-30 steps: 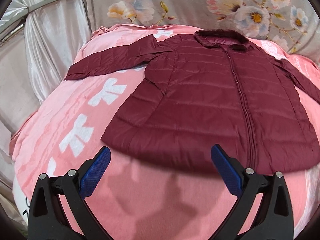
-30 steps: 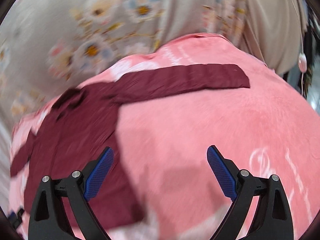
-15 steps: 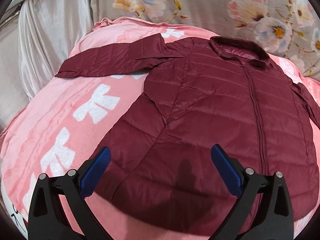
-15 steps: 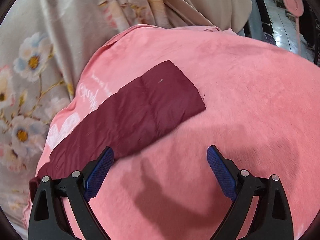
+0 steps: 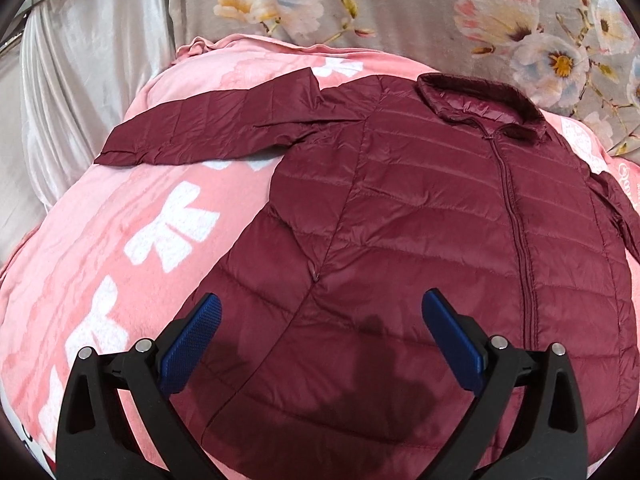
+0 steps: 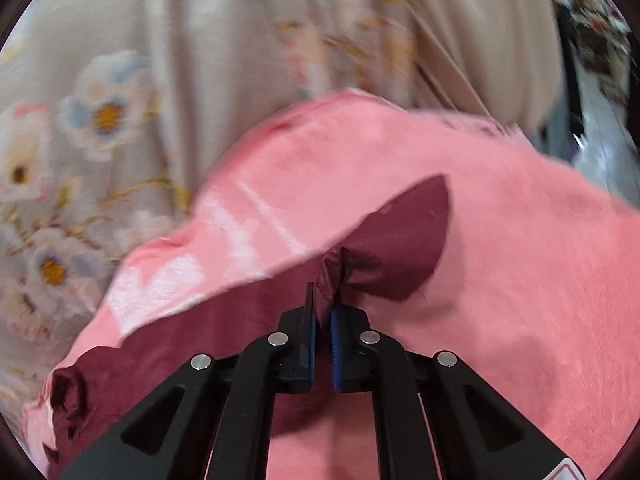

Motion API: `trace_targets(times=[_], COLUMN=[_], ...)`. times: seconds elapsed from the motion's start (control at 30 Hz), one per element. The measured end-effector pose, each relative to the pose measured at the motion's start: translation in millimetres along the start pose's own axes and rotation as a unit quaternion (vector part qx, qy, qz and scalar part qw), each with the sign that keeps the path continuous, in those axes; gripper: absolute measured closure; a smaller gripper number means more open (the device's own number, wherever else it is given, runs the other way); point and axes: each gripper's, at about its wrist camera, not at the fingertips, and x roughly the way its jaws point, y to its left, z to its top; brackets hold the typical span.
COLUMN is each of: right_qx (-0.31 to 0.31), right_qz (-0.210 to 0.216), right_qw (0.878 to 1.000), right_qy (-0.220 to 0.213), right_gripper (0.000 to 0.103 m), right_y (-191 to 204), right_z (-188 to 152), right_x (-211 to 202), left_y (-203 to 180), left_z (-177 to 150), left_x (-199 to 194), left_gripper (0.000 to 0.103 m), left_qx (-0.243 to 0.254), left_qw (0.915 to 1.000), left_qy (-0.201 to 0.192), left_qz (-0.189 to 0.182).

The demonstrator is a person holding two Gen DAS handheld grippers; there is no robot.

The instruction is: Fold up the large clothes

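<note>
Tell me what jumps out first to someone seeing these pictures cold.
A maroon quilted puffer jacket lies spread flat, zipped, on a pink fleece blanket. The right tongs are shut on its maroon sleeve, bunching the cuff. The left tongs hover wide open over the hem.

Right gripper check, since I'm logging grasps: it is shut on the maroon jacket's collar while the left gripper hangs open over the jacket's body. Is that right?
Not quite. The right gripper is shut on the jacket's sleeve near the cuff, not its collar, as the right wrist view shows. The left gripper does hang open over the maroon jacket.
</note>
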Motion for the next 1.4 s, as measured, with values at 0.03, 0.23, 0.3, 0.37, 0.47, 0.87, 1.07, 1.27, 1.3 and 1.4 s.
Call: trace_targets(times=[0.03, 0.23, 0.3, 0.37, 0.47, 0.87, 1.07, 1.27, 1.3, 1.4], right_qx=[-0.025, -0.166, -0.221, -0.273, -0.319, -0.426, -0.399, -0.323, -0.309, -0.246], right_qz=[0.022, 0.180, 0.232, 0.282, 0.329, 0.361, 0.369, 0.324, 0.315, 0.281], right_qw=[0.999, 0.969, 0.947, 0.920, 0.887, 0.805, 0.816, 0.866, 0.875, 0.907], right_qy=[-0.015, -0.030, -0.018, 0.011, 0.059, 0.200, 0.198, 0.200, 0.197, 0.194], right_gripper=[0.097, 0.097, 0.097, 0.098, 0.098, 0.089, 0.048, 0.048, 0.048, 0.048], right_y=[26, 180, 232, 280, 325, 393, 356, 295, 283, 236], right_z=[2, -26, -56, -95, -150, -329, -323, -272, -263, -229], right_x=[-11, -70, -88, -101, -105, -82, -91, -75, -72, -53], left_y=[0, 2, 3, 6, 11, 29, 10, -12, -16, -9], left_z=[2, 12, 15, 18, 23, 59, 80, 81, 79, 71], left_x=[-1, -4, -7, -9, -11, 10, 61, 101, 108, 117], left_gripper=[0.005, 0.005, 0.005, 0.005, 0.005, 0.005, 0.005, 0.005, 0.006, 0.013], left_qx=[-0.002, -0.014, -0.019, -0.022, -0.026, -0.072, -0.099, -0.127, -0.130, -0.159], left_qw=[1.0000, 0.9996, 0.9994, 0.9990, 0.9985, 0.9825, 0.9609, 0.9400, 0.9390, 0.9337], left_qy=[-0.001, -0.007, -0.010, -0.015, -0.018, -0.010, 0.053, 0.116, 0.131, 0.153], left_qz=[-0.003, -0.022, -0.029, -0.035, -0.043, -0.171, -0.253, -0.295, -0.290, -0.282])
